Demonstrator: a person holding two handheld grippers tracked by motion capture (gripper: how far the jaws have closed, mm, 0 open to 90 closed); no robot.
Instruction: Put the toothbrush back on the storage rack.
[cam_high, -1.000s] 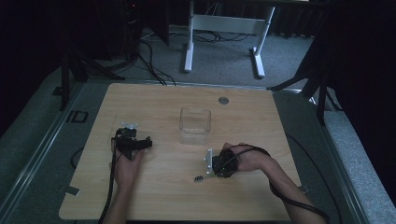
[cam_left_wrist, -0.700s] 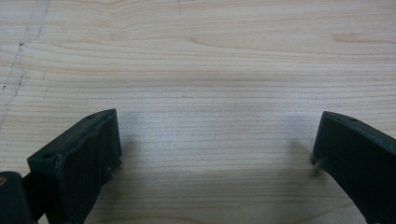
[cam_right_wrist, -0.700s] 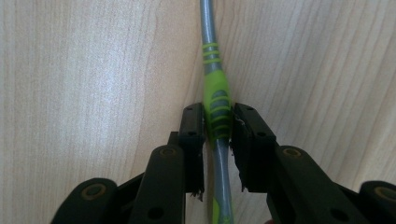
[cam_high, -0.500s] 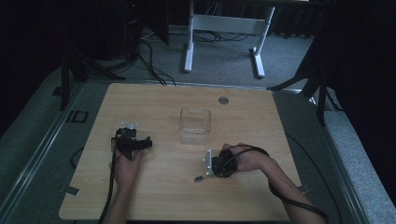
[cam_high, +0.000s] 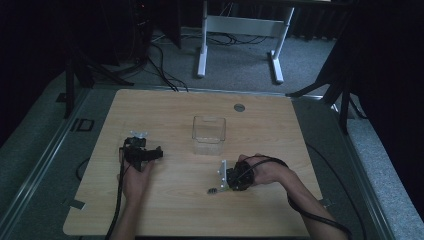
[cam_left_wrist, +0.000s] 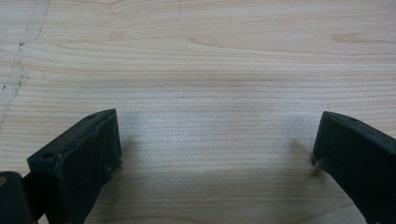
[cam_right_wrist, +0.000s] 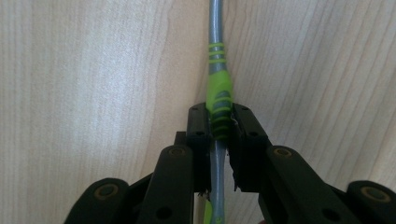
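Right gripper (cam_right_wrist: 219, 126): jaws just closed, pinching the green-collared pen (cam_right_wrist: 218, 88) on the near-right table (cam_high: 280, 135).
Left gripper (cam_left_wrist: 215, 154): spread wide over bare wood, near left.
Clear plastic box (cam_high: 209, 135): centre, farther back.

A thin pen-like tool (cam_right_wrist: 218, 93) with a silvery grey shaft and a bright green ribbed grip runs straight up the middle of the right gripper view, lying flat on the pale wood. Its green grip sits at frame centre; the shaft reaches the top edge. In the high view it lies lower centre (cam_high: 214, 190).
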